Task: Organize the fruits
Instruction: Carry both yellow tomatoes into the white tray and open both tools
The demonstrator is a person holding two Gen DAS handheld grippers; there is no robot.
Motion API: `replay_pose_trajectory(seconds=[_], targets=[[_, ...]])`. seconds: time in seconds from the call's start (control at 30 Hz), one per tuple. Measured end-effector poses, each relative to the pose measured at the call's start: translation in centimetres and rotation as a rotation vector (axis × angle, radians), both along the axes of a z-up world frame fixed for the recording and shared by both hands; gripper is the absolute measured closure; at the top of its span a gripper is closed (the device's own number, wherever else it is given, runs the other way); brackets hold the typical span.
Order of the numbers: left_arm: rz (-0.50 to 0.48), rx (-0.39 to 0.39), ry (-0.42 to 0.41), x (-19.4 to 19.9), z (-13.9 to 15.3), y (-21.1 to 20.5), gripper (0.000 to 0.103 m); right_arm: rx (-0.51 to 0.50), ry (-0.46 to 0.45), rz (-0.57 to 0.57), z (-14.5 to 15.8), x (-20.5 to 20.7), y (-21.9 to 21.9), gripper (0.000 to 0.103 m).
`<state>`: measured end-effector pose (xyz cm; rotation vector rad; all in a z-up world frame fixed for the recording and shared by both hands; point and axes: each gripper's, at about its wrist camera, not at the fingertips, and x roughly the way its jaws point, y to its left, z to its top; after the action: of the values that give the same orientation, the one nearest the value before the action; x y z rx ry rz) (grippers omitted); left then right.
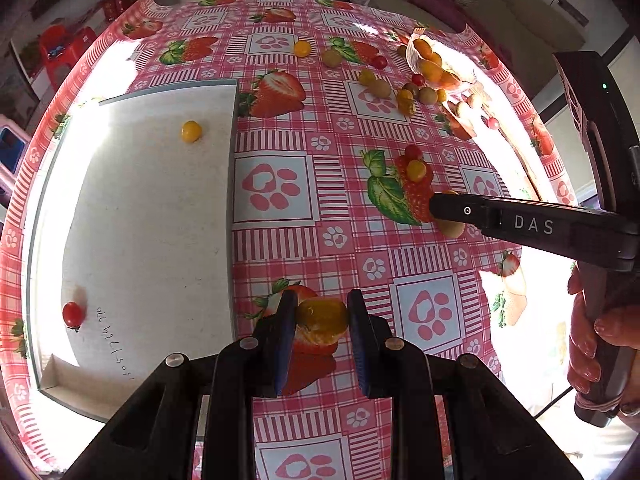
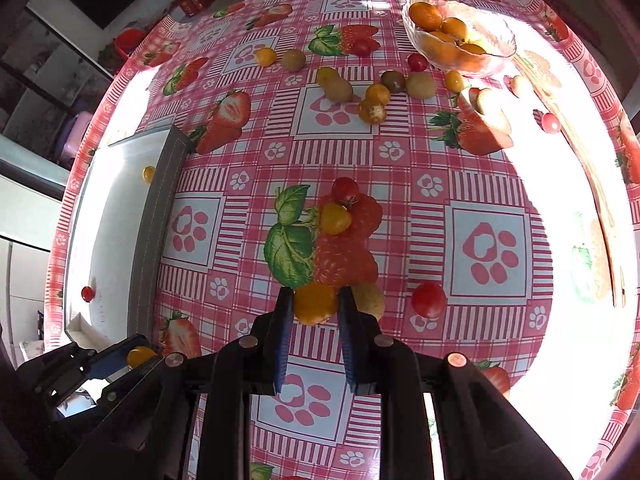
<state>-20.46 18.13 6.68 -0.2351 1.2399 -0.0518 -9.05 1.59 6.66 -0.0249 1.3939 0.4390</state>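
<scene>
Early going: my left tool (image 1: 322, 316) and right tool (image 2: 314, 304) each clamp a yellow tomato, two fruits lie in the tray (image 1: 160, 208) at nine o'clock, many still scattered toward the bowl (image 2: 500, 44) at one.

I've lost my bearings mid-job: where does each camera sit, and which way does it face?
Left wrist: on the left tongs, looking steeply down at the tablecloth and white tray; they grip a yellow tomato; the right tongs and a hand show.
Right wrist: on the right tongs, facing down; they grip a yellow tomato; the left tongs show at lower left.
Shared: tray, glass bowl, scattered fruit.
</scene>
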Motion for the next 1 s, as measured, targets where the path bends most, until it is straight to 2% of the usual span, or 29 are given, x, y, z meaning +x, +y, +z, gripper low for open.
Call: replay_pose_trajectory(seconds=[0.63,1.0], targets=[[0.211,0.073,-0.006,-1.8,-0.2,11.6,0.076,0.056,0.011,0.168,0.5,-1.1,12.6,0.079],[0.315,0.128,-0.009,0.6,-2.3,17.4,0.076,0.074,0.037,0.236,-0.7,-0.8,19.9,0.079]])
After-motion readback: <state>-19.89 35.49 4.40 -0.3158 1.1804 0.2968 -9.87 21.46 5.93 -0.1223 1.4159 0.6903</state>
